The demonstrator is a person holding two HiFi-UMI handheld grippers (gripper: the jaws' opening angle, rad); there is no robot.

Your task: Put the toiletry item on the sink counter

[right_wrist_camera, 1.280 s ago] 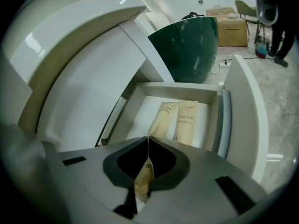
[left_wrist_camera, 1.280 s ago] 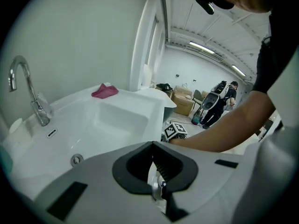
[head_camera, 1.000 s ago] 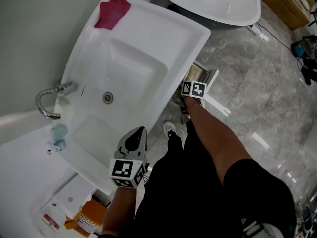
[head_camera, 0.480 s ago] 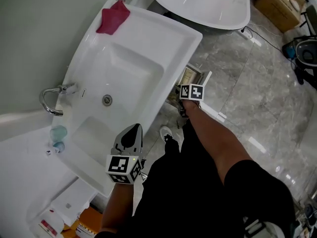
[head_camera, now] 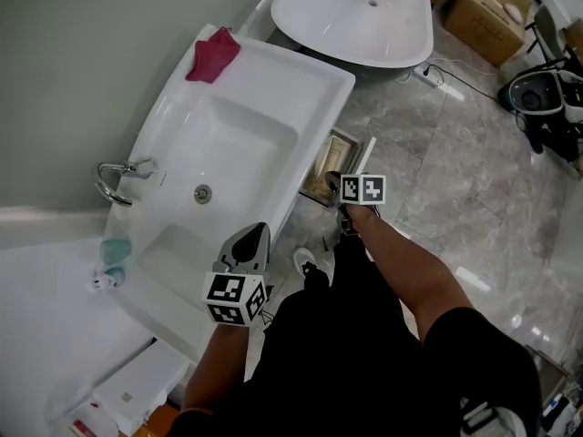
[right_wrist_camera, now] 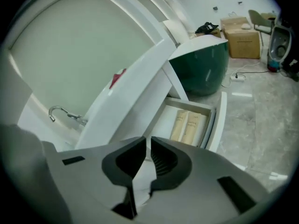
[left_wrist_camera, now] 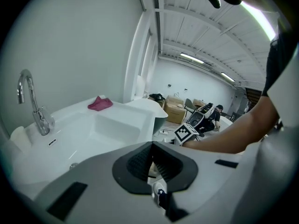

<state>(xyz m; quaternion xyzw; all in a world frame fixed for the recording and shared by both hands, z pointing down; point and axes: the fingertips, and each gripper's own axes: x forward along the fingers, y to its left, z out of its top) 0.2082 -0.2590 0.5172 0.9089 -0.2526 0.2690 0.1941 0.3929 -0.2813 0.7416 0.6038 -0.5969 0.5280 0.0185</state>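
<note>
The right hand-held gripper [right_wrist_camera: 148,141], jaws just narrowed to an empty slit, has lifted back from the open drawer [right_wrist_camera: 219,118] beneath the desk [head_camera: 305,71]; the left hand-held gripper [left_wrist_camera: 152,146] is closed, empty. Both tan toiletry tubes [right_wrist_camera: 189,125] lie in that drawer, so the pick seems unmade.

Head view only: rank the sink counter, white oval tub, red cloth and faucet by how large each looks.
1. sink counter
2. white oval tub, slightly cut off by the frame's top edge
3. red cloth
4. faucet, similar span to the cloth but much thinner
</note>
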